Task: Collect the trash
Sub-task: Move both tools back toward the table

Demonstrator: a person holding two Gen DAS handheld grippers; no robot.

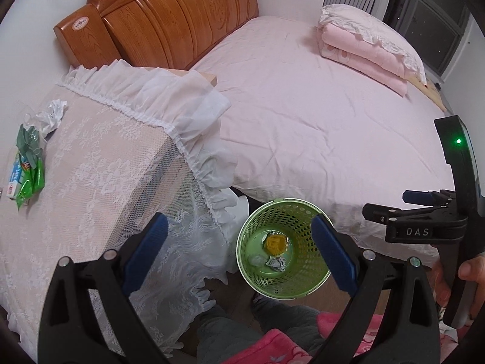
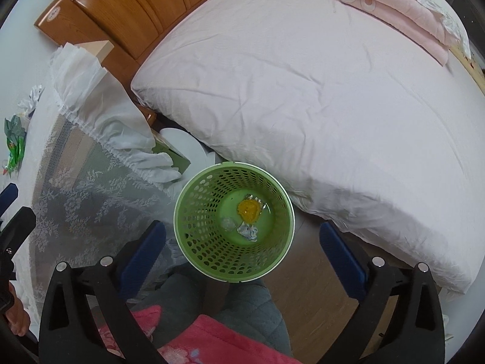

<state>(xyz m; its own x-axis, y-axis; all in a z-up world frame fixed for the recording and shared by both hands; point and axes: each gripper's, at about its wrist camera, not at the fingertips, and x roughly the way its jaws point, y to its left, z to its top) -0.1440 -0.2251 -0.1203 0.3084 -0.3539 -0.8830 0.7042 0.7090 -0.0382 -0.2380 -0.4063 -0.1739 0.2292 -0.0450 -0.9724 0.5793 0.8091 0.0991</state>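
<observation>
A green perforated waste basket [image 1: 298,285] [image 2: 197,242] stands on the floor between the lace-covered table and the bed. In it lie a yellow wrapper [image 1: 275,243] [image 2: 248,210], a crumpled foil piece [image 1: 275,263] [image 2: 248,232] and a clear scrap. My left gripper [image 1: 239,248] is open and empty, above the basket. My right gripper [image 2: 242,251] is open and empty, also above the basket; it shows in the left wrist view [image 1: 415,209]. On the table's far left lie green wrappers [image 1: 30,166] [image 2: 15,148], a crumpled white tissue [image 1: 53,115] [image 2: 31,98] and a small blue-white packet [image 1: 15,179].
The table [image 1: 91,166] wears a white lace cloth with a frilled edge. The bed [image 1: 318,121] with a pink sheet lies to the right, folded pink bedding [image 1: 363,48] on it. A wooden headboard [image 1: 169,15] stands behind. My knees and a pink garment are below.
</observation>
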